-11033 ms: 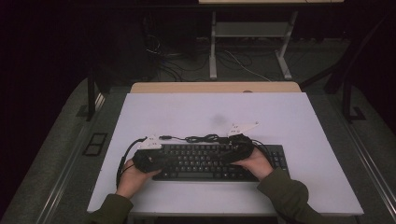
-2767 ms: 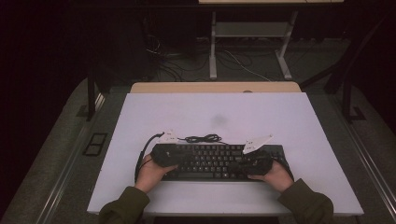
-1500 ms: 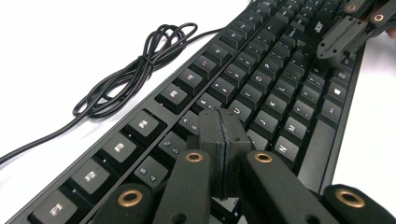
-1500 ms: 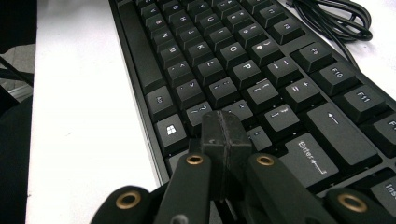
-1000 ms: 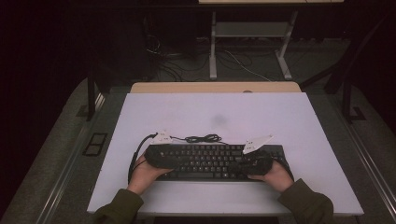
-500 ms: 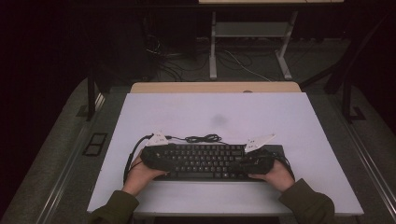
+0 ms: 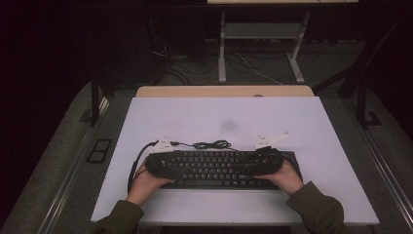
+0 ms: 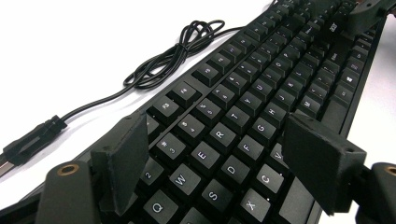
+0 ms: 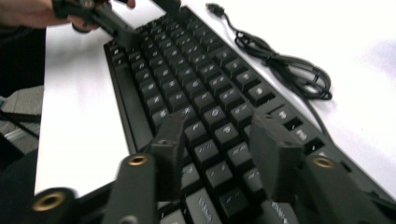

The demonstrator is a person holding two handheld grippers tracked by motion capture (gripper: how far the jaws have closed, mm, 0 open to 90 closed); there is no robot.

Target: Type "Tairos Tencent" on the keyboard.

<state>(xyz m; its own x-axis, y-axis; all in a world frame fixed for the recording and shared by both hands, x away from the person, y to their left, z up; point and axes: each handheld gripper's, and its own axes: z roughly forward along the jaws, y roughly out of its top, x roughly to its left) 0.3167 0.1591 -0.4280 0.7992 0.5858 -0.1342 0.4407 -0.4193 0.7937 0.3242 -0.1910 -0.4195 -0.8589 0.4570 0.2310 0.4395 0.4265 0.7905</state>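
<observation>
A black keyboard (image 7: 219, 168) lies flat near the table's front edge, with its coiled black cable (image 7: 212, 145) behind it. My left gripper (image 7: 158, 165) is over the keyboard's left end. In the left gripper view its jaws (image 8: 219, 158) stand apart above the letter keys (image 8: 224, 135), having widened a moment ago, and grip nothing. My right gripper (image 7: 265, 163) is over the right end. Its jaws (image 9: 222, 154) have just been opening and now stand apart over the keys (image 9: 205, 112), with nothing pinched between them. The USB plug (image 8: 28, 140) lies loose on the table.
The white table (image 7: 224, 112) stretches bare behind the keyboard, with a faint grey smudge (image 7: 229, 125) near its middle. A wooden edge (image 7: 224, 91) borders its far side. Beyond are a dark floor, cables and a desk frame (image 7: 258, 53). A narrow strip of table lies in front of the keyboard.
The keyboard has stayed in place. The left hand has shifted slightly outward toward the keyboard's left end since a few seconds ago. The right hand has hardly moved.
</observation>
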